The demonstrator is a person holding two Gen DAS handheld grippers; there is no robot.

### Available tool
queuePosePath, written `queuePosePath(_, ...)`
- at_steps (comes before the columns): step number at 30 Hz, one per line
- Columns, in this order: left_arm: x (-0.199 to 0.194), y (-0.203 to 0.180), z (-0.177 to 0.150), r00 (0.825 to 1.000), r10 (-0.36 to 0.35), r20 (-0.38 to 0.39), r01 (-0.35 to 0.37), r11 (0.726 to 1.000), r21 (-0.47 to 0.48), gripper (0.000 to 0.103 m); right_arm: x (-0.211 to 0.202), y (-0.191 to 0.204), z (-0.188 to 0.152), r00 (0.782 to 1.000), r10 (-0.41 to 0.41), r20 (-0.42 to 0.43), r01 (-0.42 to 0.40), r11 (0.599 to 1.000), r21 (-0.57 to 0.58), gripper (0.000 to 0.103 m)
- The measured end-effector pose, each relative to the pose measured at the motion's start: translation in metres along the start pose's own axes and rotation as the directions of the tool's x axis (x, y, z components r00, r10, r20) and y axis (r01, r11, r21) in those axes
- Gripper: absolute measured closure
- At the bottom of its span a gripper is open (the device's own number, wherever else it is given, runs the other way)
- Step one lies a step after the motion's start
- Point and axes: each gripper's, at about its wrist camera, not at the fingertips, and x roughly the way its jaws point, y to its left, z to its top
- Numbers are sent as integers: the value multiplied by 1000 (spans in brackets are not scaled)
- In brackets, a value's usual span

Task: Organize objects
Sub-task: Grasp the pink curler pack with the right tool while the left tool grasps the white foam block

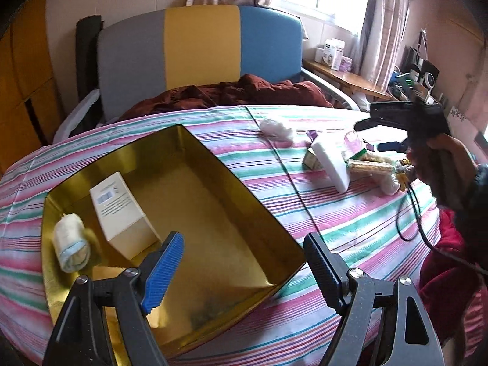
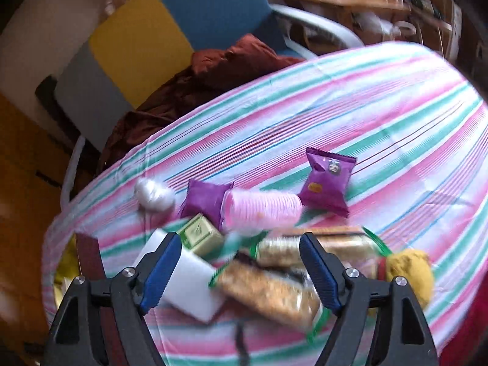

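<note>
A gold tin (image 1: 259, 225) lies open on the striped cloth and holds a white box (image 1: 122, 210) and a rolled white cloth (image 1: 71, 244). My left gripper (image 1: 244, 262) is open and empty over the tin's near right part. My right gripper (image 2: 238, 271) is open and empty just above a pile: biscuit packs (image 2: 268, 292), a white block (image 2: 192, 286), a green box (image 2: 201, 235), a pink cup stack (image 2: 262, 207), two purple packets (image 2: 329, 180) and a yellow thing (image 2: 408, 268). The pile also shows in the left wrist view (image 1: 350, 158), with the right gripper (image 1: 393, 146) above it.
A white crumpled ball (image 2: 154, 195) lies left of the pile. The striped round table (image 2: 381, 106) is bare at the far right. A chair with grey, yellow and blue back (image 1: 198, 48) and a brown cloth (image 1: 231, 91) stands behind. A black cable (image 1: 408, 213) hangs at the right.
</note>
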Motion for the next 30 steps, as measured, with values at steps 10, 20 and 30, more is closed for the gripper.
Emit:
queuePosePath(10,20,-18,22,999,-47,-23,47,999,23,22,33,-12,12,1000,-7,-10,7,1000,-1,27)
queuePosePath(20,52,-49,60,991,-129,-45,130,991,9,22,12,-3,12,993,106,48,-102,992,-71,34)
queuePosePath(30,112,-85,83,969,-202,-141,196,979,-53,34,-9,9,12,982,152,109,-139,982,-124,34)
